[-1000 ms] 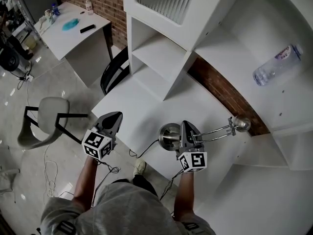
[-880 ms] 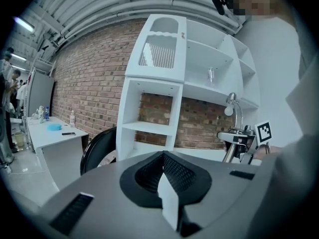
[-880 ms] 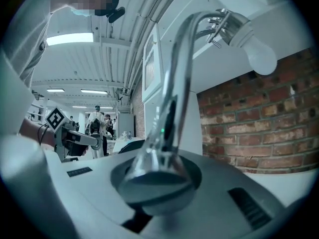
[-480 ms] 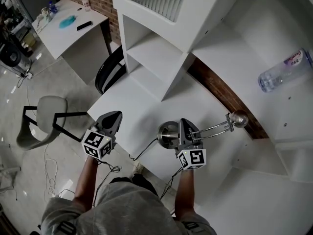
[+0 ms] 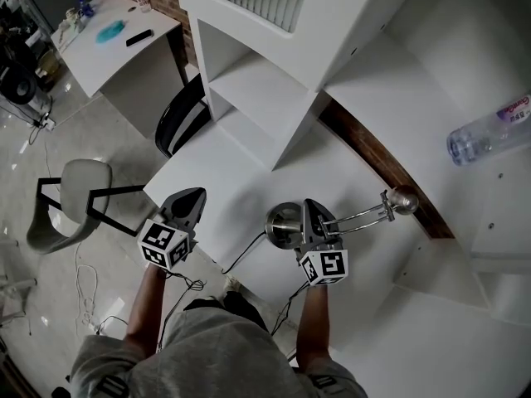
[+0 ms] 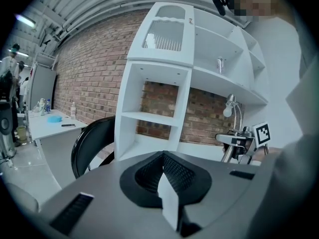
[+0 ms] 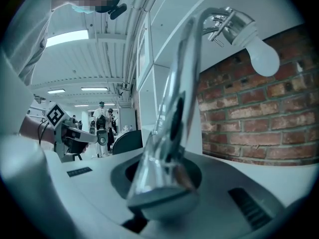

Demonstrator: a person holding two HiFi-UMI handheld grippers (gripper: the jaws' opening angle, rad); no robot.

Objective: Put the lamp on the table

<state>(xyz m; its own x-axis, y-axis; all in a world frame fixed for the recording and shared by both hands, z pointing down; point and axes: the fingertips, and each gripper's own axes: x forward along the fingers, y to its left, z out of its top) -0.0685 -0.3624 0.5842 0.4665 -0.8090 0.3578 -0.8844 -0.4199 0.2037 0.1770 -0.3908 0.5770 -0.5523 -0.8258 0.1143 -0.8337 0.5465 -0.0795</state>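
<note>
The lamp has a round metal base [image 5: 284, 222], a thin chrome arm [image 5: 358, 216] and a bulb head [image 5: 404, 198]. My right gripper [image 5: 310, 216] is shut on the stem just above the base. It holds the lamp low over the white table [image 5: 236, 181]; I cannot tell whether the base touches. In the right gripper view the stem [image 7: 172, 108] rises from between the jaws and the bulb [image 7: 264, 59] is at upper right. My left gripper [image 5: 187, 205] hangs shut and empty over the table's left front edge. The left gripper view shows the lamp [image 6: 230, 133] at its right.
A white shelf unit [image 5: 274, 56] stands on the back of the table against a brick wall [image 5: 373, 152]. A plastic bottle [image 5: 489, 135] lies on a shelf. The lamp's black cable [image 5: 241, 259] trails off the front edge. A black chair [image 5: 178, 118], a grey chair [image 5: 66, 201] and another desk [image 5: 116, 48] stand at left.
Both grippers have sunk a little toward the white table, and the lamp has come down with the right one. The grip on the stem is unchanged.
</note>
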